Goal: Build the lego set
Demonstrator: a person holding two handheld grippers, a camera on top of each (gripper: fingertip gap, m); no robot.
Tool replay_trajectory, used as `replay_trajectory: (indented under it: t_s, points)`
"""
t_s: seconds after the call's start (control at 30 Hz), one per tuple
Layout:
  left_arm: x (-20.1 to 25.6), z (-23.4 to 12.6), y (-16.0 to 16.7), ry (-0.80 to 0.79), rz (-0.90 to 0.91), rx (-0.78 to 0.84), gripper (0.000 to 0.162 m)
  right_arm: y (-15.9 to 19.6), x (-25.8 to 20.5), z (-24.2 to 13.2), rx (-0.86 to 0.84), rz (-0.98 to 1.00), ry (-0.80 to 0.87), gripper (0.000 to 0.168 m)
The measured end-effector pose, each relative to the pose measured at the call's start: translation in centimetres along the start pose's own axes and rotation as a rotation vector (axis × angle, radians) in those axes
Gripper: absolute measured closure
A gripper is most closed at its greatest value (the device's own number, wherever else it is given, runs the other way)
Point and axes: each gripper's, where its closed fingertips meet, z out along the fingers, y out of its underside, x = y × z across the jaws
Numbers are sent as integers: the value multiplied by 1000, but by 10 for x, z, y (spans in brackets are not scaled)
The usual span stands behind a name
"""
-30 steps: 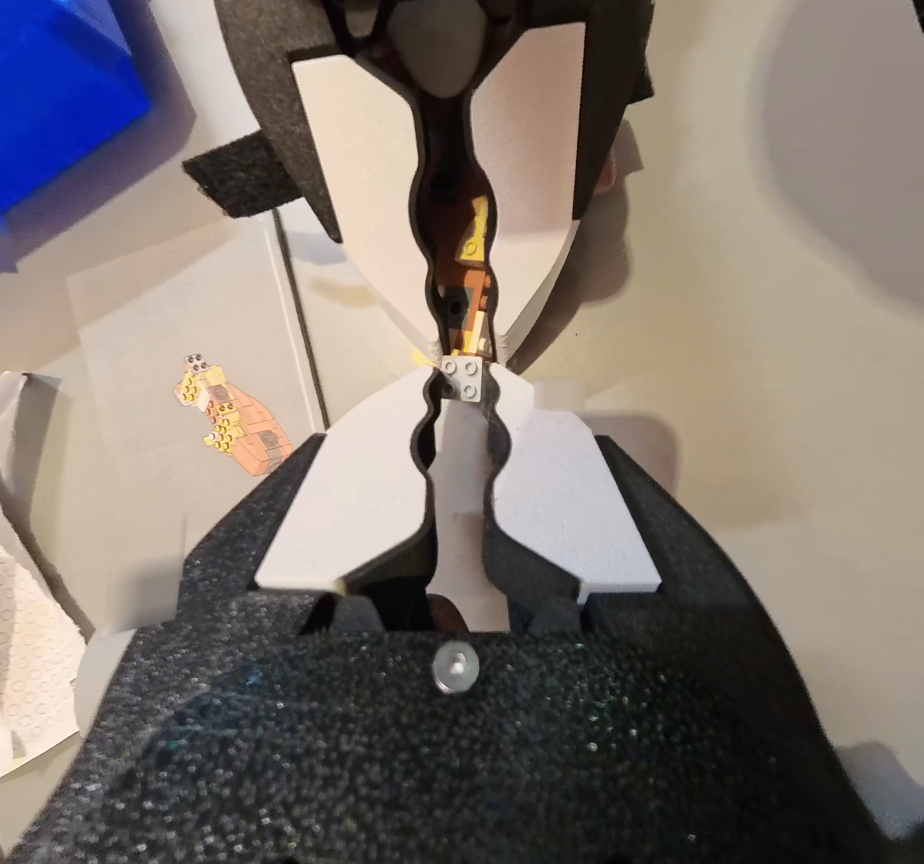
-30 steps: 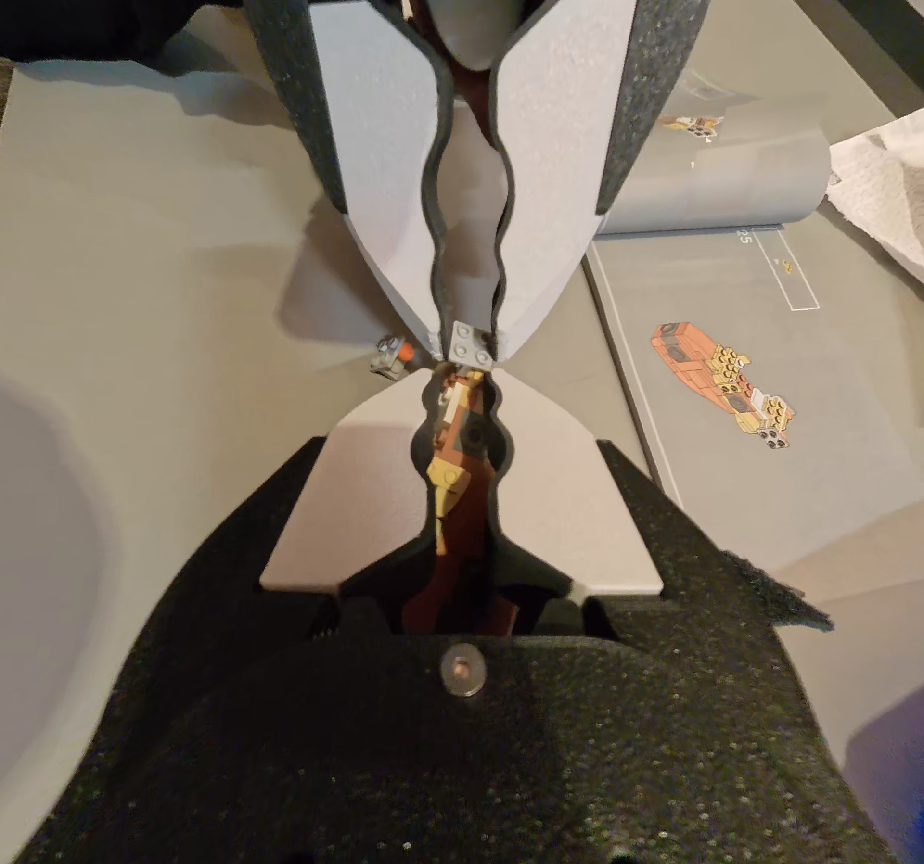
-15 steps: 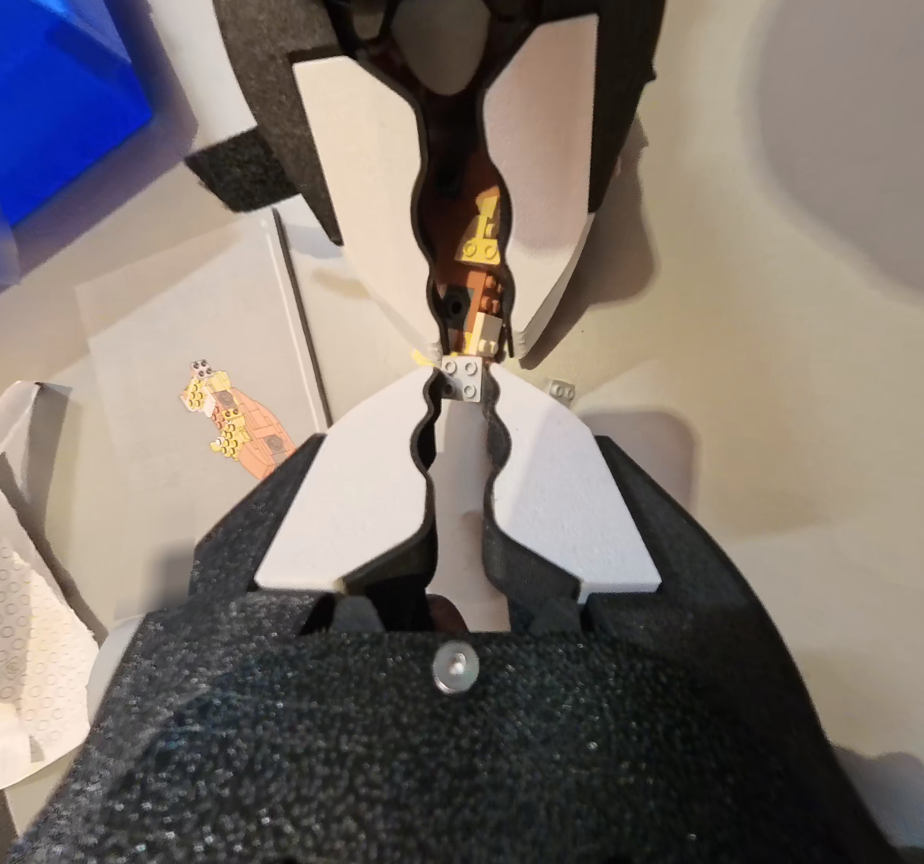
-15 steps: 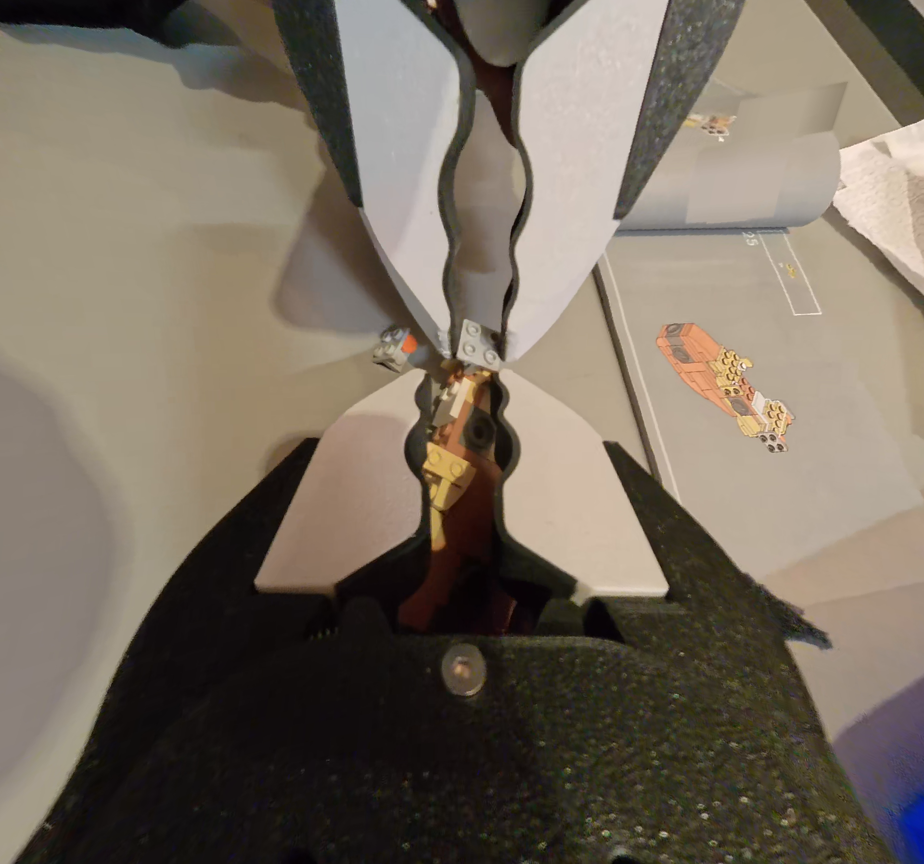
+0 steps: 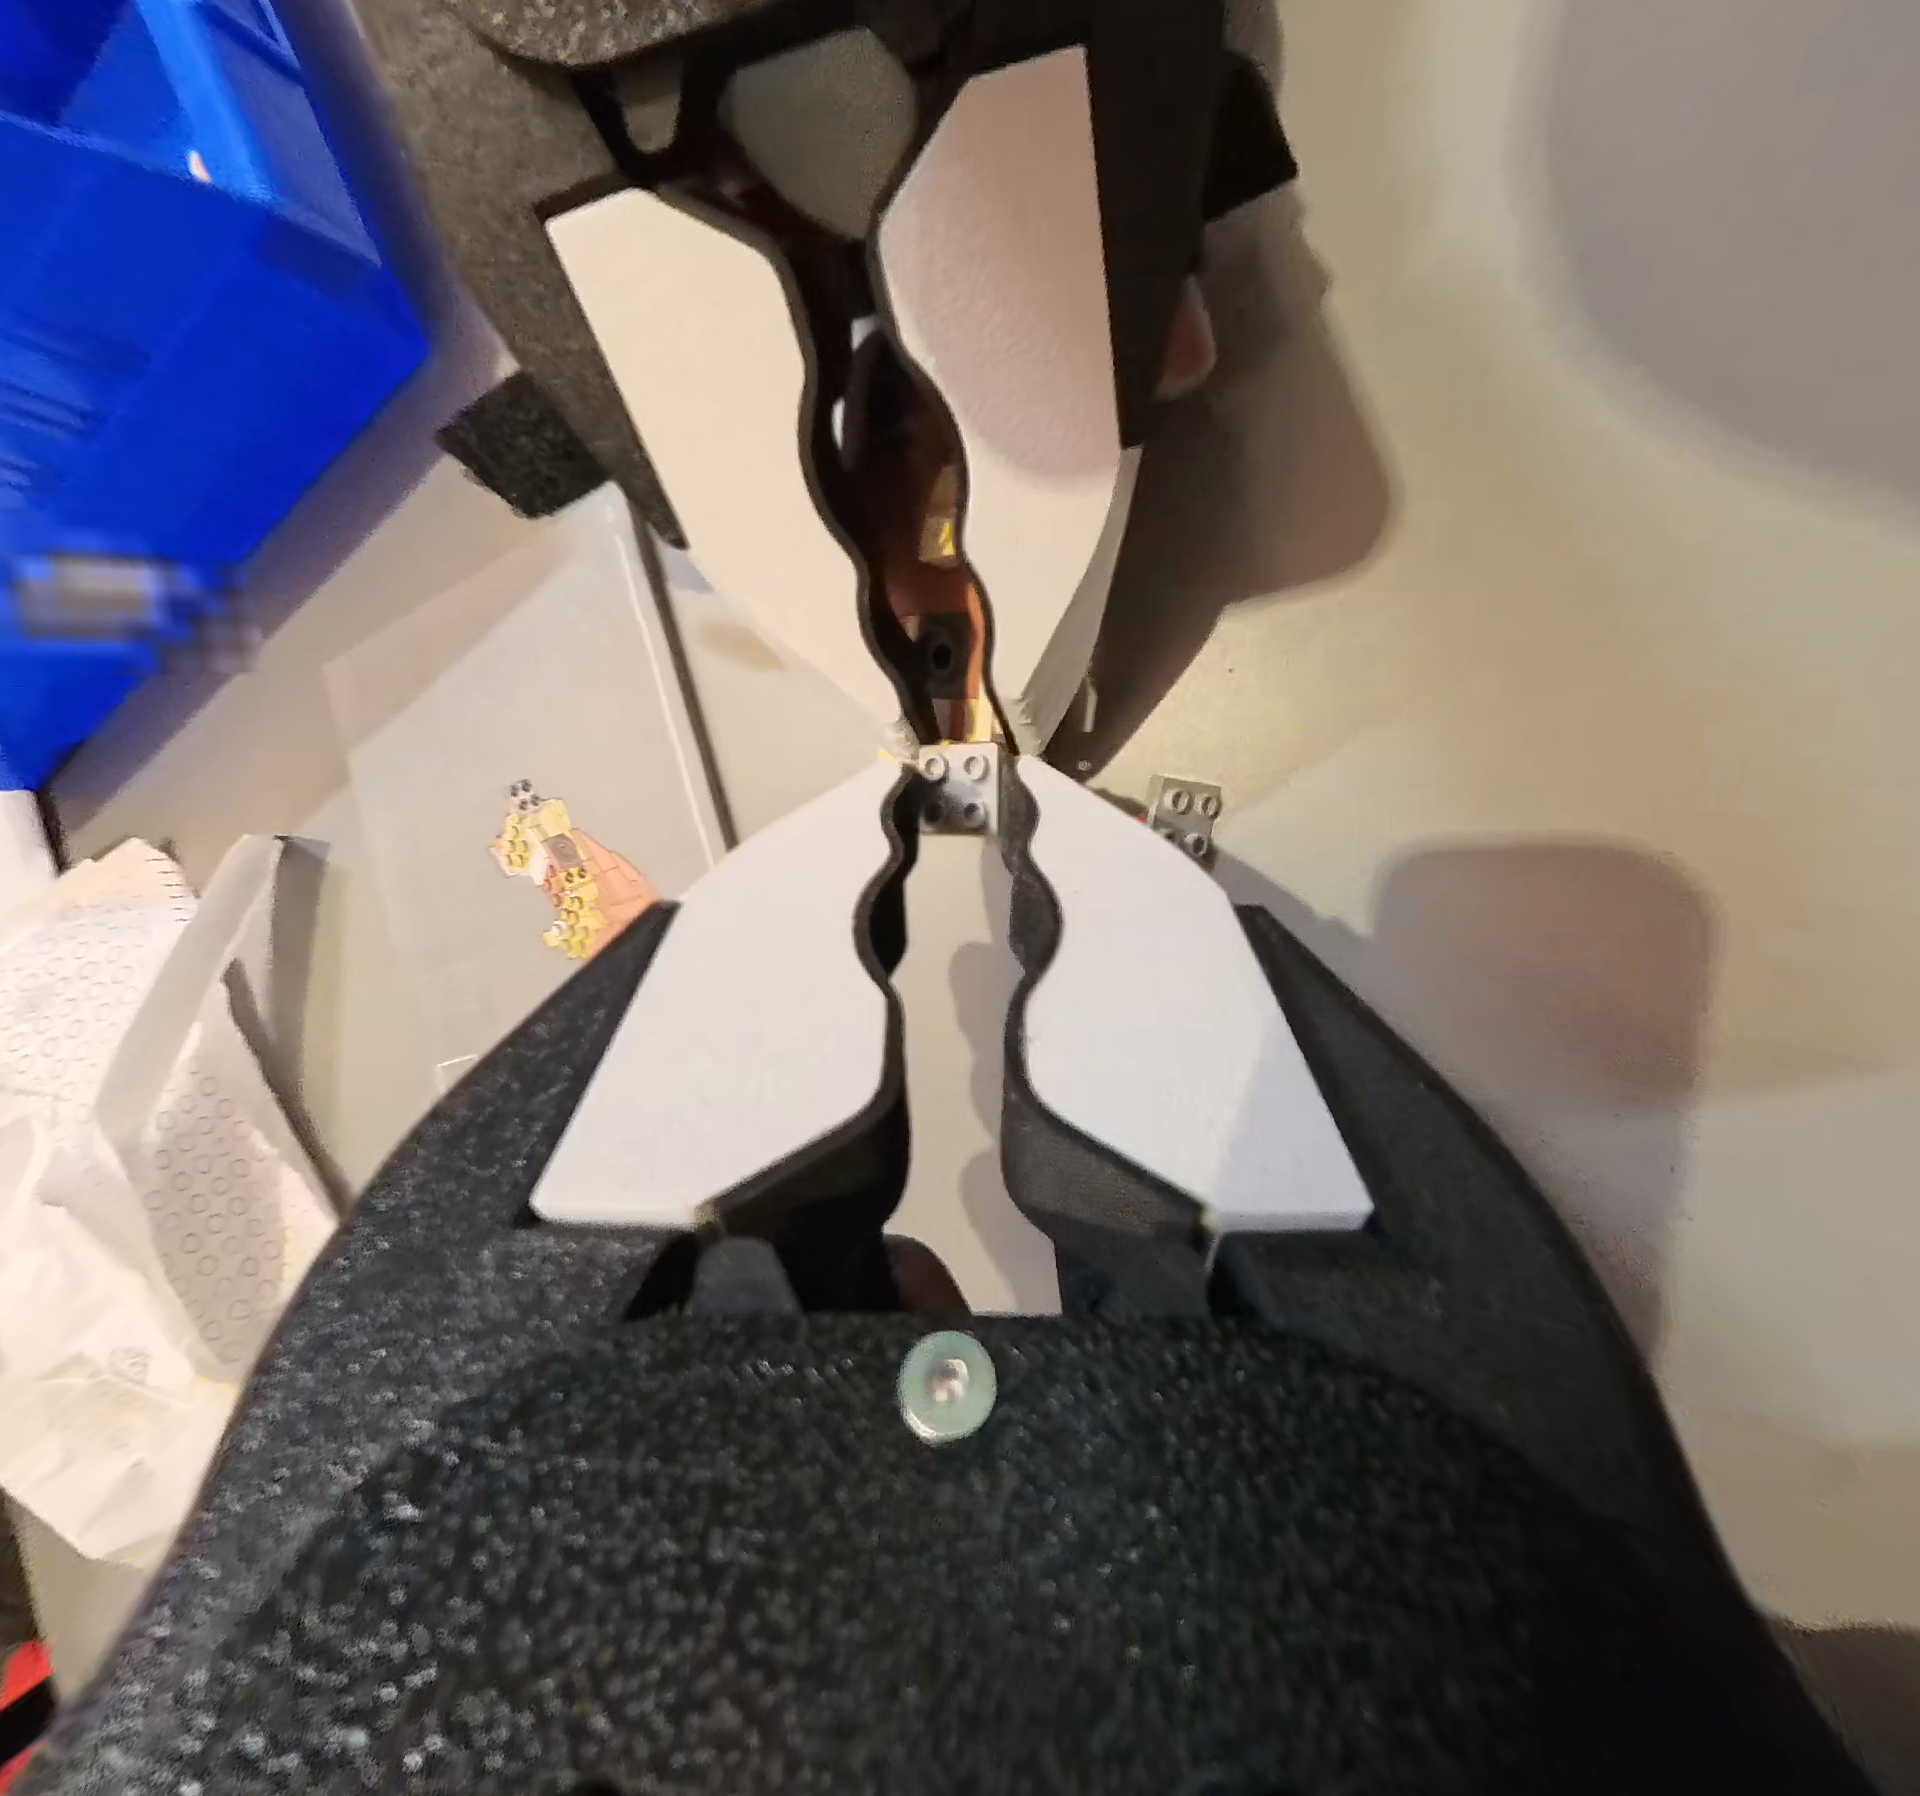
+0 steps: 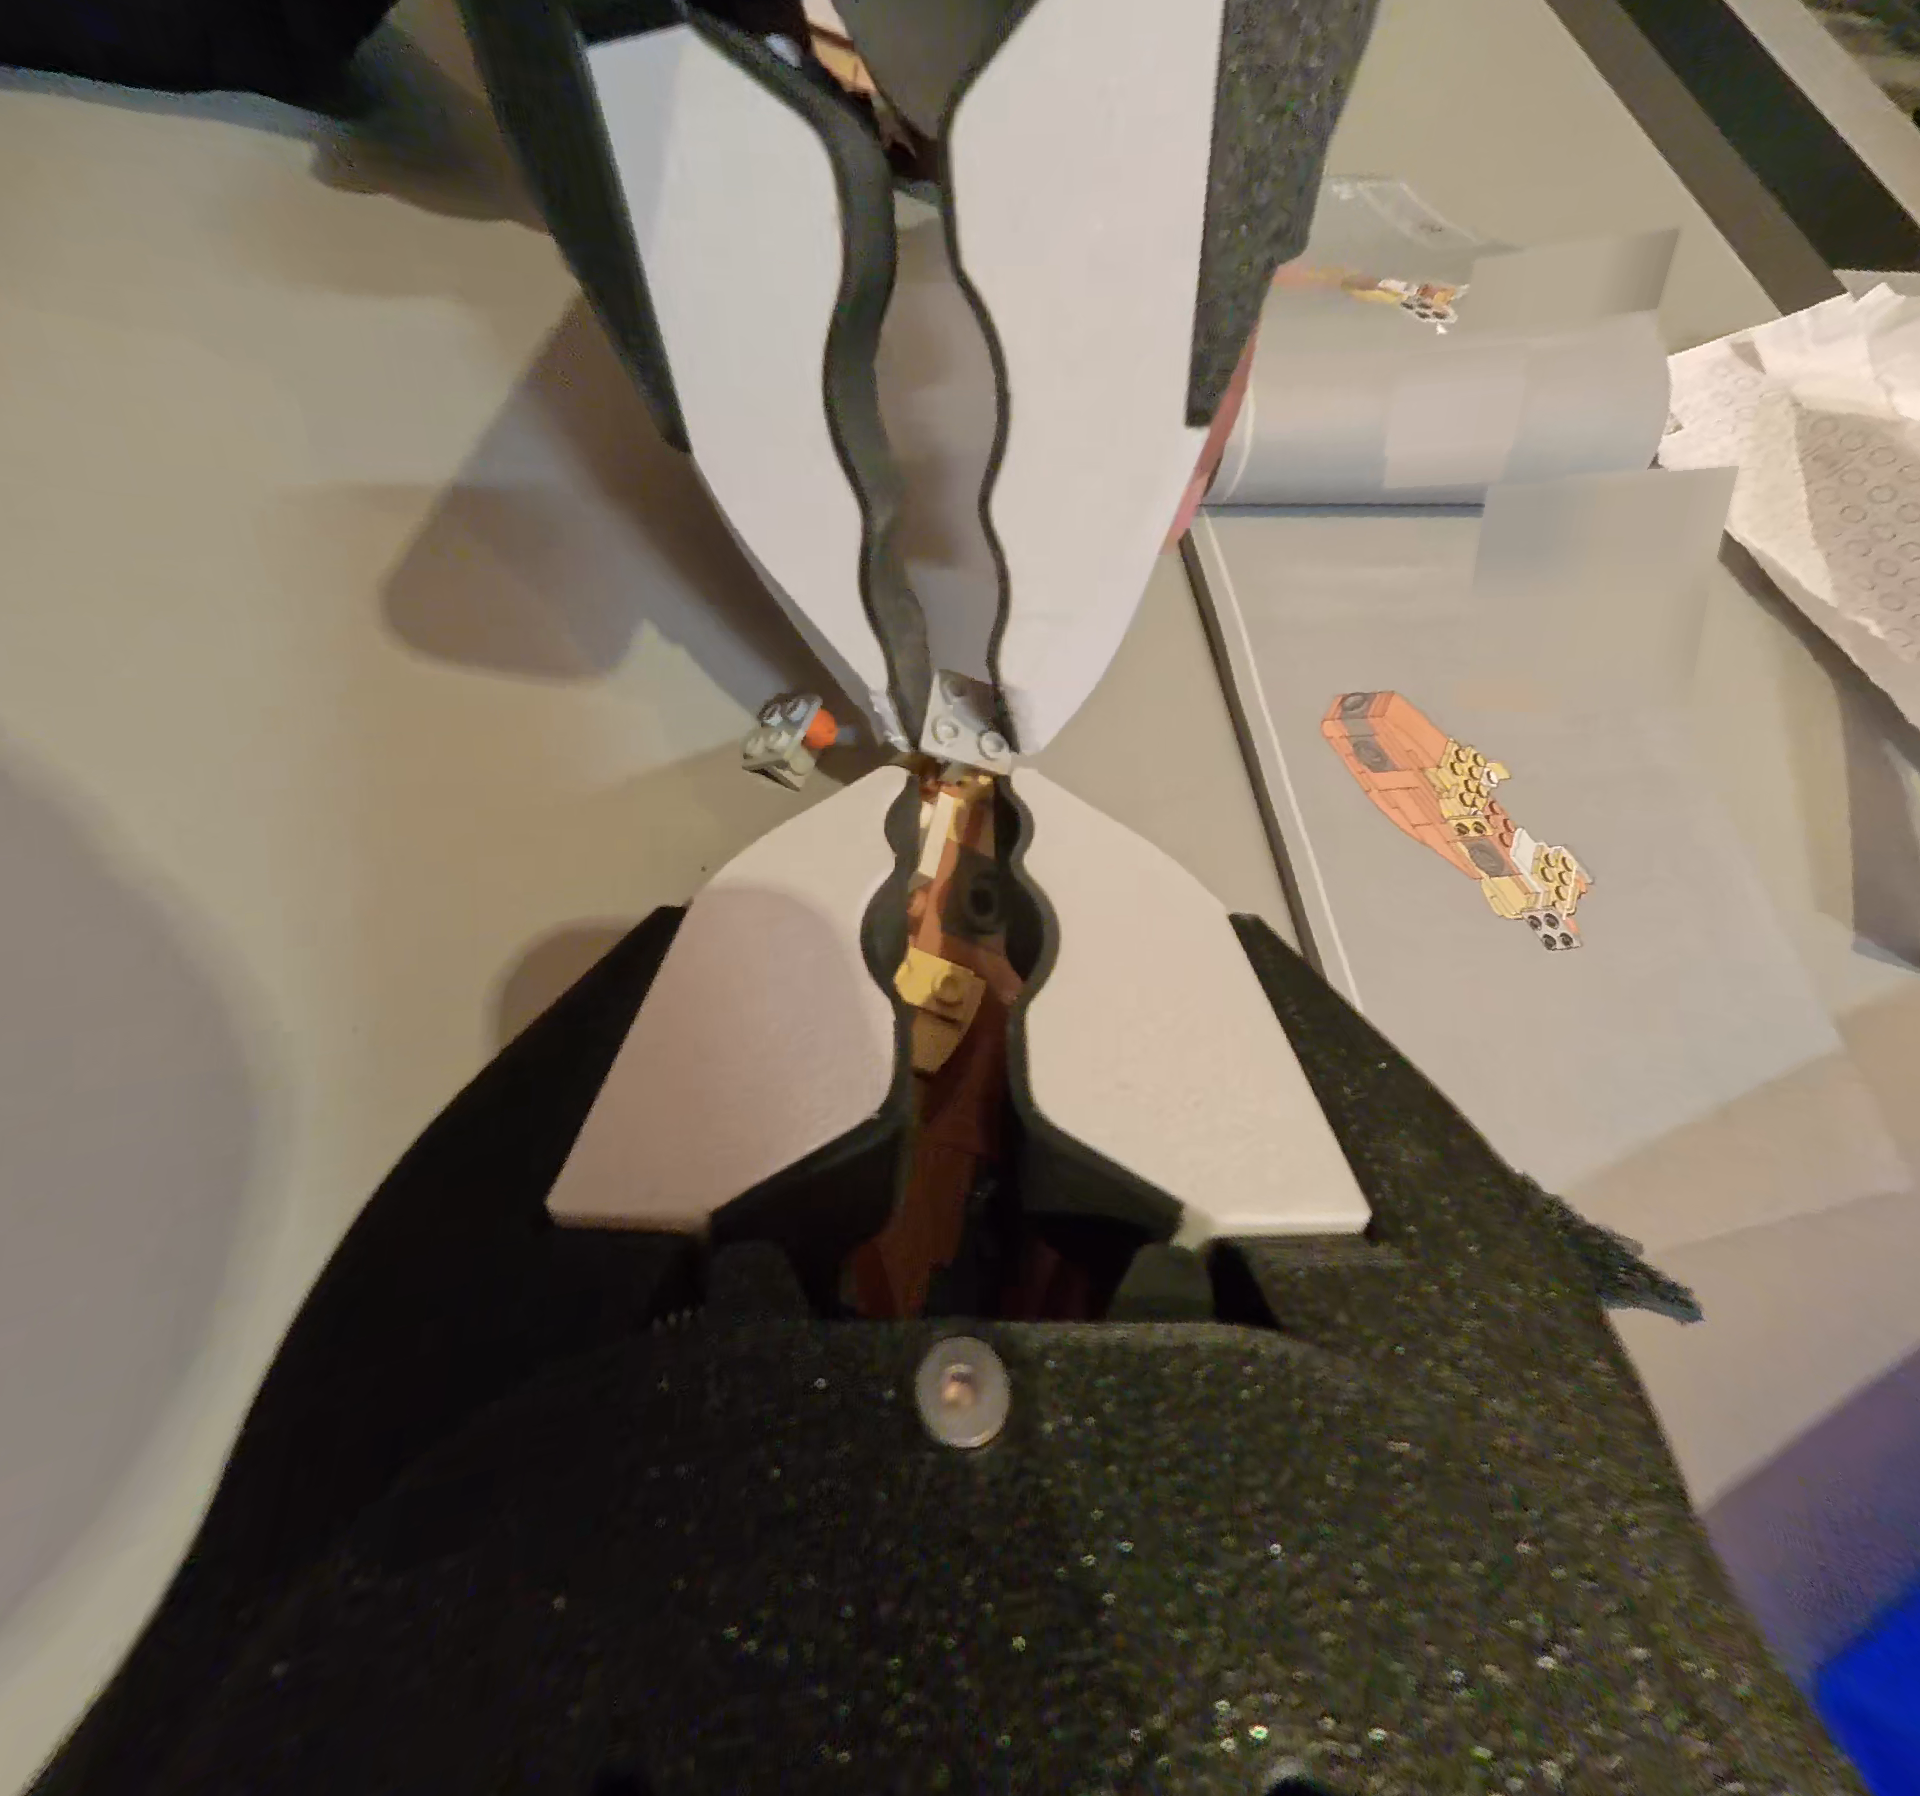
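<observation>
Left wrist view. Left gripper (image 5: 961, 801) nipped tight on a small grey plate (image 5: 958, 797), four studs showing, held at the very fingertips. Right gripper (image 5: 951, 718) opposite, tip to tip, closed narrow on the brown model (image 5: 940, 603), seen only as a sliver between its fingers. One loose grey piece (image 5: 1188, 811) on the table (image 5: 1558, 603) just right of the tips. One open instruction booklet (image 5: 499, 770), one blue bin (image 5: 187, 292), crumpled paper bags (image 5: 125, 1071) at left.

Right wrist view. Brown model (image 6: 961, 977) clamped along its length between the right fingers, tan and yellow bricks on top, nose at the tips. Grey plate (image 6: 966, 723) touching or nearly touching that nose; contact not resolvable. Loose grey piece with orange part (image 6: 790, 740) beside the tips, on the table.

Handling, judged: plate light, rigid, smooth-sided, held only by friction on thin edges; likely to twist or pop out under off-axis push. Model light but made of press-fit parts; squeeze on the solid brown hull, not the small top bricks.

Count: grippers 2, held plate 1, model 1, loose piece 1.
</observation>
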Motion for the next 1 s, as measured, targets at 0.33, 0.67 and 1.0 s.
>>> replay_trajectory:
  t_s: [0.33,0.67,1.0]
  points:
    - [-2,4,3,-16,6,-7,149,2,0,2,-18,-25,21,151]
    - [-5,4,5,-57,43,-57,149,2,0,2,-19,-8,7,142]
    - [-5,5,4,-61,48,-61,149,18,14,-8,-99,102,-12,132]
